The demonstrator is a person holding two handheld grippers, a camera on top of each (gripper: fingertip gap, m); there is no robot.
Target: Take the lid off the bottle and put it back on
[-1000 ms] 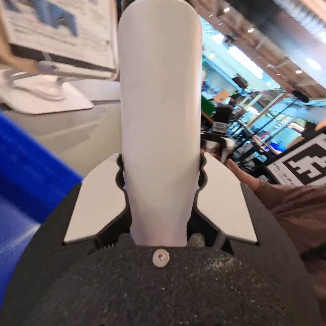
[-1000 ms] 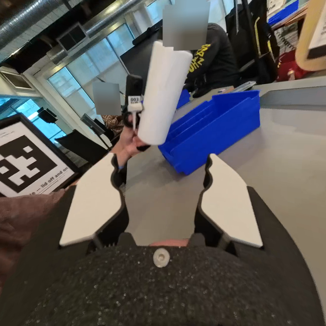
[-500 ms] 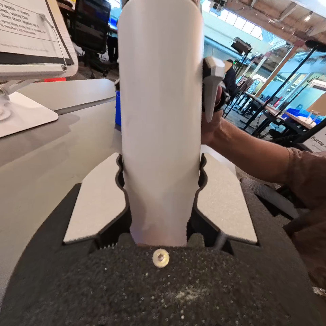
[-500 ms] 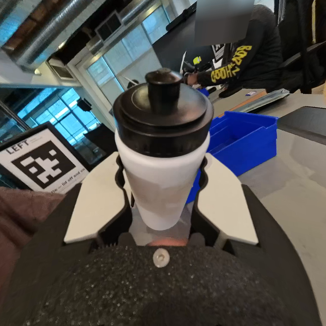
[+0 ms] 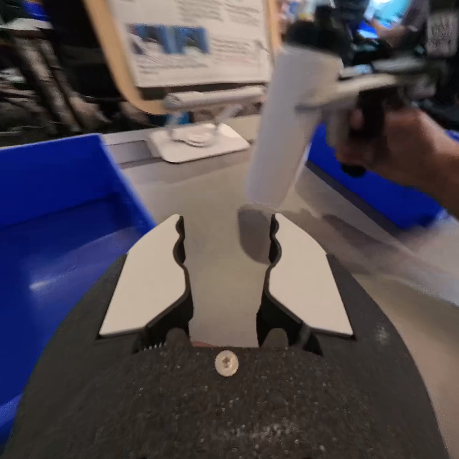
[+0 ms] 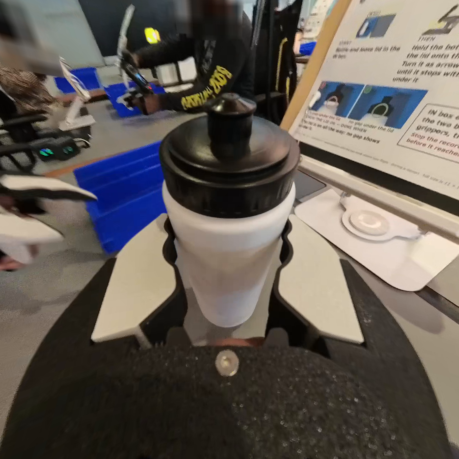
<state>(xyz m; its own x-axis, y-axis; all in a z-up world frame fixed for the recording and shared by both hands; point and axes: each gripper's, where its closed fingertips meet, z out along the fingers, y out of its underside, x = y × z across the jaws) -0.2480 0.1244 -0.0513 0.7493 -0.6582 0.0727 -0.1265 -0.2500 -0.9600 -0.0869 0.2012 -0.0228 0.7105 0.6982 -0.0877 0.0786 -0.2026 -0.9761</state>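
The white bottle (image 6: pixel 228 260) with its black lid (image 6: pixel 228 169) screwed on sits between my right gripper's (image 6: pixel 227 223) pads, which press on its body just below the lid. In the left wrist view the bottle (image 5: pixel 293 119) hangs tilted over the grey table (image 5: pixel 211 193), up and to the right, held by the right gripper's fingers (image 5: pixel 360 87). My left gripper (image 5: pixel 226 218) is open and empty, with only table between its fingers. One of its fingers (image 6: pixel 37 193) shows at the left edge of the right wrist view.
A blue bin (image 5: pixel 62 198) stands close on the left and another (image 5: pixel 372 188) on the right behind the bottle. An instruction board (image 5: pixel 198 42) on a white stand base (image 5: pixel 198 144) is at the back. People work at a far table (image 6: pixel 198 74).
My left gripper let go of the bottle's body and drew back from it, its jaws narrowing a little. My right gripper, which closed below the lid half a second ago, now holds the bottle alone.
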